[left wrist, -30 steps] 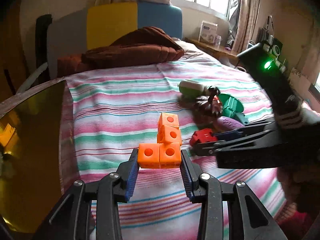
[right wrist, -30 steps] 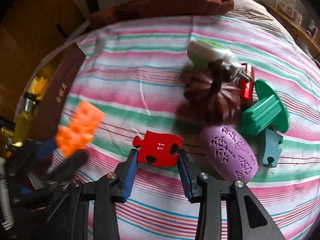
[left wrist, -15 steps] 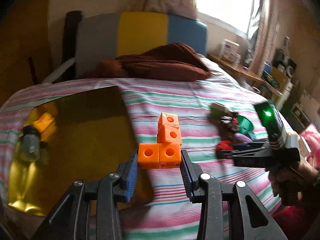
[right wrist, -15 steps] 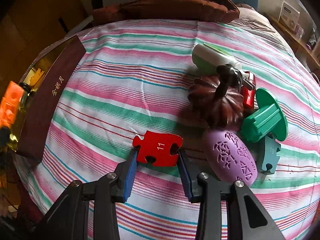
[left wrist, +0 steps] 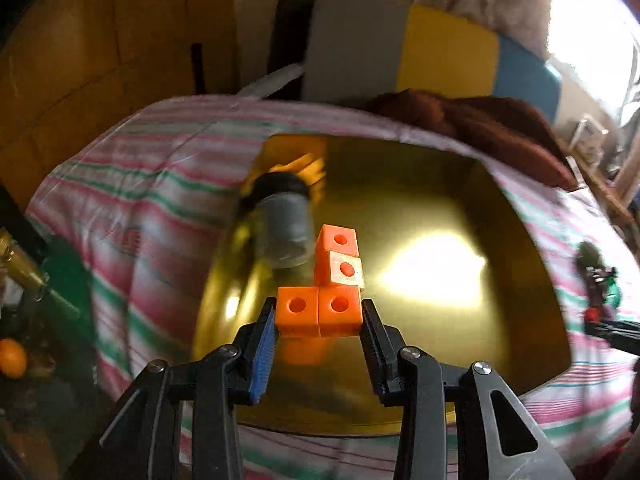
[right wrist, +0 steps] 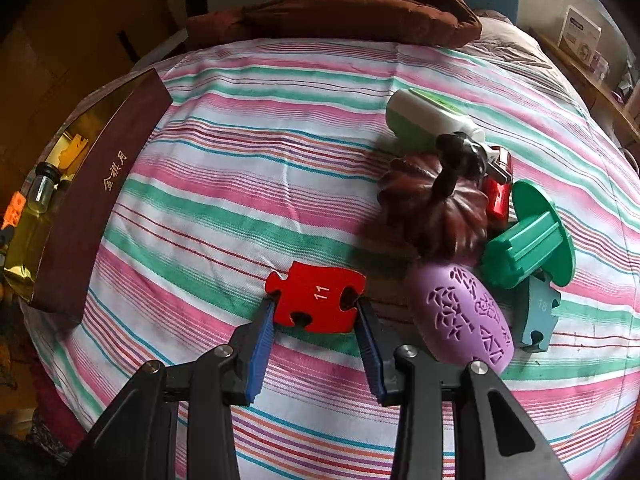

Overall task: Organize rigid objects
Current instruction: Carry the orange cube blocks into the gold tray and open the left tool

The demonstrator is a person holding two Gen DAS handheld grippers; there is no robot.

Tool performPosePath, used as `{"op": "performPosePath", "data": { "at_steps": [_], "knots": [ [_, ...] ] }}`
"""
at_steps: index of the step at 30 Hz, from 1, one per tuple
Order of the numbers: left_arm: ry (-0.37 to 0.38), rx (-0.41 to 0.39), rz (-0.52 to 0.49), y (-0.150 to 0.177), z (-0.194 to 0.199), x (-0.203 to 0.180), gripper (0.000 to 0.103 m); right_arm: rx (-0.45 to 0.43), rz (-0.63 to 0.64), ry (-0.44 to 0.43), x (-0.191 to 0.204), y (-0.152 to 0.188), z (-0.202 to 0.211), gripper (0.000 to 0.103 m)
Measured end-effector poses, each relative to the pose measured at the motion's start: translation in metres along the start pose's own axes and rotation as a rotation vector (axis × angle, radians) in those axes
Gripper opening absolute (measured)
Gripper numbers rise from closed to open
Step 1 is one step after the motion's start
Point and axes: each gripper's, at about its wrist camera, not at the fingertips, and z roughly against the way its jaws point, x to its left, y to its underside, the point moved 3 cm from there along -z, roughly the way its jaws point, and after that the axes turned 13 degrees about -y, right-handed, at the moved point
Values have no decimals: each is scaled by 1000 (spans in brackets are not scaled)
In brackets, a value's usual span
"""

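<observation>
My left gripper is shut on an orange piece of joined cubes and holds it above the inside of a gold-lined box. A small glass vial with a black cap and a yellow piece lie in the box. My right gripper is shut on a red puzzle piece marked 11, held just over the striped bed cover. The box, with its dark red outer wall, shows at the left in the right wrist view.
A pile lies right of the red piece: a dark brown pumpkin, purple egg, green spool, blue puzzle piece, red object, white and green bottle. A brown blanket lies behind.
My left gripper has carried the orange cube piece leftward, from over the bed cover to above the box's inside. My right gripper has stayed nearly still, holding the red puzzle piece.
</observation>
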Motion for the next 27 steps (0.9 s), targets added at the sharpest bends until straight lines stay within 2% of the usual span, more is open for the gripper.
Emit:
{"op": "performPosePath", "data": {
  "at_steps": [5,8,15,17,19,24,27],
  "knots": [
    [-25,41,-4,0,-19,13,40,-2,1,6,1,-1,0,40],
    [-76,17,-15,-3,-24,17,40,-2,0,5,0,-1,0,40],
    [-115,-45,-23,-6,-12,20,41,-2,8,13,1,-1,-1,40],
    [-112,-68,6,-8,-2,27,53,-2,12,16,1,-1,-1,40],
    [-127,-106,28,-10,10,33,58,-1,12,16,1,-1,-1,40],
    [-140,-165,78,-14,34,54,60,-4,15,23,2,-1,-1,40],
    [-143,-165,100,-14,36,65,63,-9,-14,25,2,-3,3,39]
  ]
}}
